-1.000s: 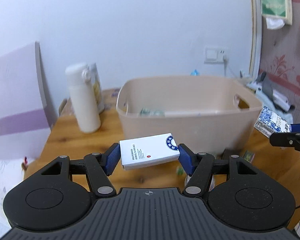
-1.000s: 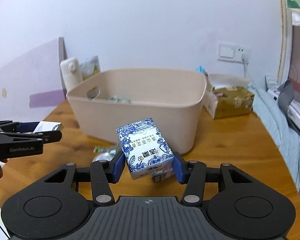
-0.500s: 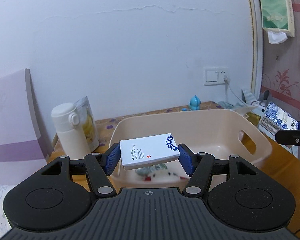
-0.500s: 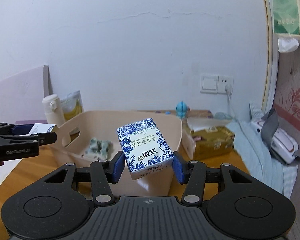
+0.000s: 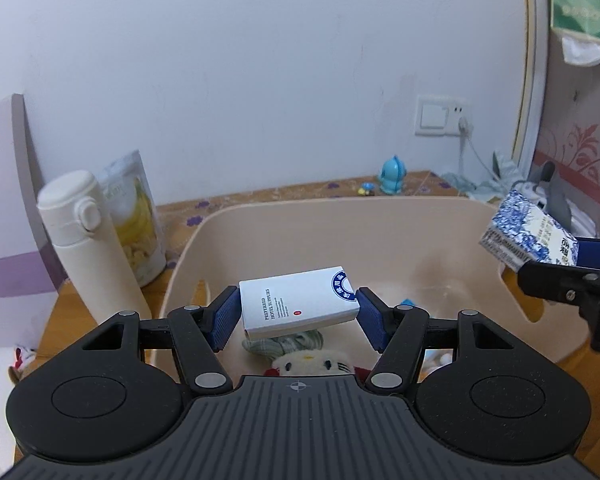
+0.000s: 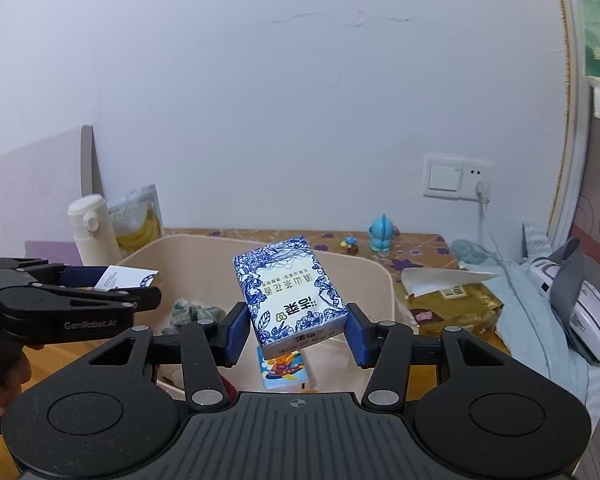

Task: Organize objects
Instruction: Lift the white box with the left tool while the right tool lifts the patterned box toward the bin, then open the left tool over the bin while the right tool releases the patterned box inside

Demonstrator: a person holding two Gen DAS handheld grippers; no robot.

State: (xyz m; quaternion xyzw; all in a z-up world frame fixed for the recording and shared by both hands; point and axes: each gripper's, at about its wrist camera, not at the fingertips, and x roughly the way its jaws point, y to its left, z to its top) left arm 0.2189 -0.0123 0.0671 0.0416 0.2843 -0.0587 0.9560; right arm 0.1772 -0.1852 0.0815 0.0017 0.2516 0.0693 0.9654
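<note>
My left gripper (image 5: 298, 316) is shut on a white box (image 5: 298, 306) printed with hotel-supplies text and holds it in the air over the beige plastic bin (image 5: 340, 212). My right gripper (image 6: 292, 334) is shut on a blue-and-white floral tissue pack (image 6: 290, 294), also above the bin (image 6: 382, 280). Each gripper shows in the other's view: the right one with its pack (image 5: 528, 236) at the bin's right edge, the left one with its box (image 6: 126, 278) at the bin's left. Inside the bin lie a plush toy (image 5: 312, 362), a greenish bundle (image 6: 192, 310) and a small colourful pack (image 6: 286, 368).
A white flask (image 5: 86, 240) and a banana-chip pouch (image 5: 134, 208) stand left of the bin on the wooden table (image 5: 60, 304). Behind it sit a blue figurine (image 6: 382, 234), a gold tissue box (image 6: 452, 300) and a wall socket with a cable (image 6: 456, 176). Bedding lies to the right.
Both grippers have moved forward and up with their boxes, from in front of the bin's near wall to over its opening. The bin's contents have come into view.
</note>
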